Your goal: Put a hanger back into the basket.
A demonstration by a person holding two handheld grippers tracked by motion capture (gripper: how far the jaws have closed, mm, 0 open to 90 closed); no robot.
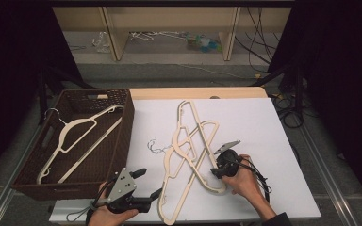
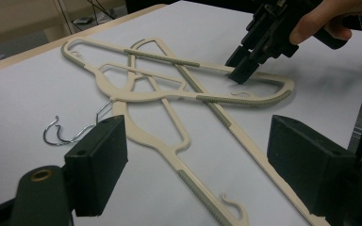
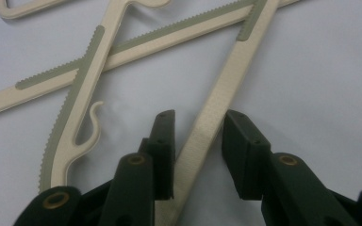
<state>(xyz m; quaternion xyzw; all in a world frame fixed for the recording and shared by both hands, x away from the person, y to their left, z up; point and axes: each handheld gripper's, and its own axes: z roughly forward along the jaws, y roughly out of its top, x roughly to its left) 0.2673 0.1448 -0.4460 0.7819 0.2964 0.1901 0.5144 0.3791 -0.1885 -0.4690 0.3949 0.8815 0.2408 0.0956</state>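
A brown basket [image 1: 122,123] sits at the left edge of the white counter [image 1: 264,127], with one cream hanger [image 1: 78,136] lying inside it.

Just right of the basket's near corner, the left hand-held gripper [image 1: 148,182] hovers low over the counter, its jaws spread wide with nothing between them; in the left gripper view they frame the pile from either side.

Further right of the basket, in the middle of the counter, lies a pile of cream hangers [image 1: 191,141], crossed over one another, their wire hooks [image 2: 59,134] pointing toward the basket.

At the pile's right side, the right hand-held gripper [image 1: 219,162] is down on it. In the right gripper view, its jaws straddle one flat hanger bar [image 3: 212,113]: the left pad lies against the bar, the right pad stands just clear of it, so the bar is not yet pinched.
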